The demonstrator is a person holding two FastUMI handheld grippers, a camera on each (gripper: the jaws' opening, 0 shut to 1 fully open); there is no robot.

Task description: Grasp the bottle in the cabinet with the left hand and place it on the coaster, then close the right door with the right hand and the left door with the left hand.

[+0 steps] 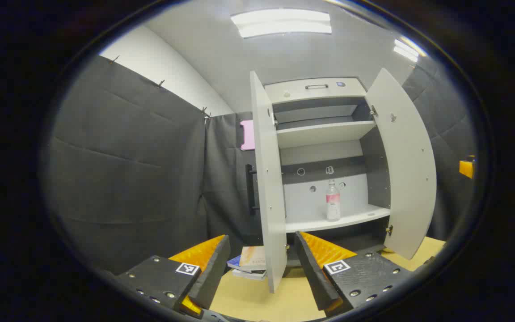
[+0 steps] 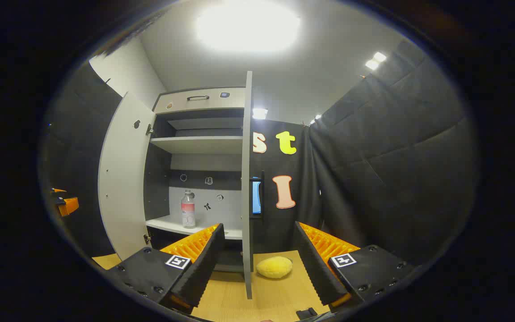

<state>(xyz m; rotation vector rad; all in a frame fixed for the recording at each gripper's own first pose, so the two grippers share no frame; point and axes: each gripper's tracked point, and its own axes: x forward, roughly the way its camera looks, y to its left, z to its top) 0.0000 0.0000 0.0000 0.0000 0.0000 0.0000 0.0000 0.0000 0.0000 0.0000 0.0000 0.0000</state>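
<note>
L to R in the left gripper view: the left door is seen swung out, nearly edge-on, w/ books stacked on the table just beside its lower edge. Then the cabinet interior, then the right door opened wide. The bottle is found on the lower shelf, upright, cap up, long axis vertical, well apart from both doors.

The left gripper is held w/ fingers spread apart, nothing between them. The bottle lies ahead, up and somewhat right of its centreline, beyond the door edge that falls btwn the fingers. So the reach is judged to need a shift right, then forward at shelf height, w/ fingers closing across the vertical body.

In the right gripper view the right gripper is likewise spread, empty, w/ the right door's edge btwn its fingers; the bottle sits up-left of it. A yellow soft obj lies on the table. Which hand is nearer can't be told. Coaster not identified w/ certainty.
</note>
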